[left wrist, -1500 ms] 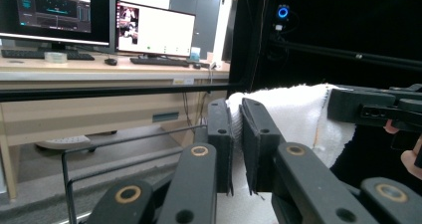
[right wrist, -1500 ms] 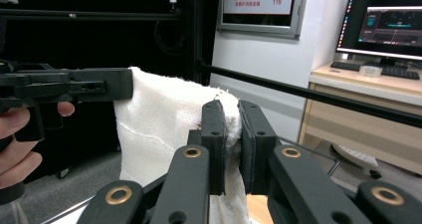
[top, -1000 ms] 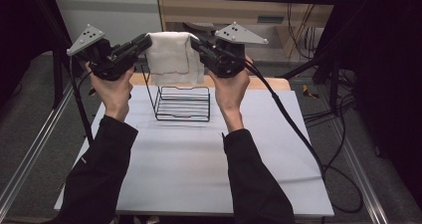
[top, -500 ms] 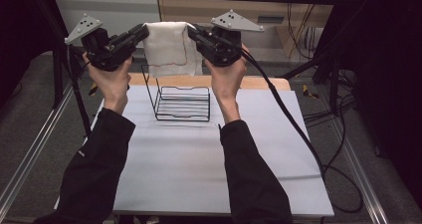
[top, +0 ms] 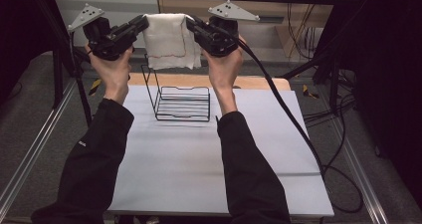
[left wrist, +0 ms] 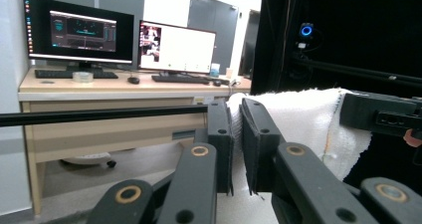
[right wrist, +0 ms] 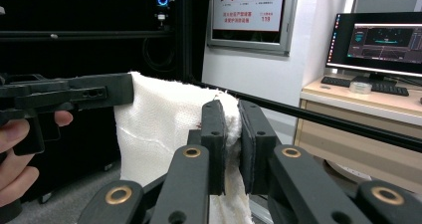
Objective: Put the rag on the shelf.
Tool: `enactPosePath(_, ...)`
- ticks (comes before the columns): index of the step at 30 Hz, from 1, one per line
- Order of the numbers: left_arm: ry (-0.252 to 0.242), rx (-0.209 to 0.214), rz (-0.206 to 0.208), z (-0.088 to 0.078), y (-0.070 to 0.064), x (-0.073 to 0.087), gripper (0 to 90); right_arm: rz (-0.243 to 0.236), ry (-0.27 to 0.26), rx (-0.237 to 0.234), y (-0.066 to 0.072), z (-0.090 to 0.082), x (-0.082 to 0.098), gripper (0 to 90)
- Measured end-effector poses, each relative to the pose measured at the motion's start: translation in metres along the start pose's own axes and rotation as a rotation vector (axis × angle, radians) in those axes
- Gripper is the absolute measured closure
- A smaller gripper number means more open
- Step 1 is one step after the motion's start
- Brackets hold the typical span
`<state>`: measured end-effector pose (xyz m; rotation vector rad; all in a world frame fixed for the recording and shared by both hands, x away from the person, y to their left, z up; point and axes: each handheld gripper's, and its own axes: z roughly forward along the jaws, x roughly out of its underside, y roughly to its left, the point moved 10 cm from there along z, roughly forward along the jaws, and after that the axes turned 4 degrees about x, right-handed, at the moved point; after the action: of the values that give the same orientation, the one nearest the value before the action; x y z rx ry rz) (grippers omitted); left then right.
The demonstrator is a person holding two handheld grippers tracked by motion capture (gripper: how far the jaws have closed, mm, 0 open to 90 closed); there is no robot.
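Two claws, the left claw (top: 141, 24) and the right claw (top: 191, 25), each pinch a top corner of the white cloth (top: 169, 47), stretched above the wire rack (top: 182, 103) near the tabletop's (top: 209, 164) far edge; next, probably, lowering it squarely over the rack.

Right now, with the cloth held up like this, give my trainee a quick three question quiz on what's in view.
1. True or false: the white cloth lies flat on the table.
2. What pinches the cloth's top corners?
A. the left gripper and right gripper
B. bare fingers
C. clips on the rack
3. Fill in: under the cloth, a black wire ____ stands on the table.

Key:
1. False, it hangs in the air.
2. A
3. rack
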<state>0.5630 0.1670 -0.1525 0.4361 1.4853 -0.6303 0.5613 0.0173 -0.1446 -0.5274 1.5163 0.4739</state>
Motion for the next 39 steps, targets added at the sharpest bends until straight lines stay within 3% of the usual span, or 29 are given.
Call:
enactPosePath(13,0.018,-0.018,0.008,0.015,0.013,-0.002,82.8,0.006,0.011,0.013,-0.012,0.017,0.001,82.5)
enactPosePath(25,0.042,-0.038,0.005,0.029,0.026,0.01,82.8,-0.006,0.04,0.03,-0.019,0.031,0.012,82.5)
enactPosePath(39,0.081,-0.037,0.009,0.029,0.03,0.03,82.8,-0.005,0.081,0.034,-0.021,0.036,0.034,82.5)
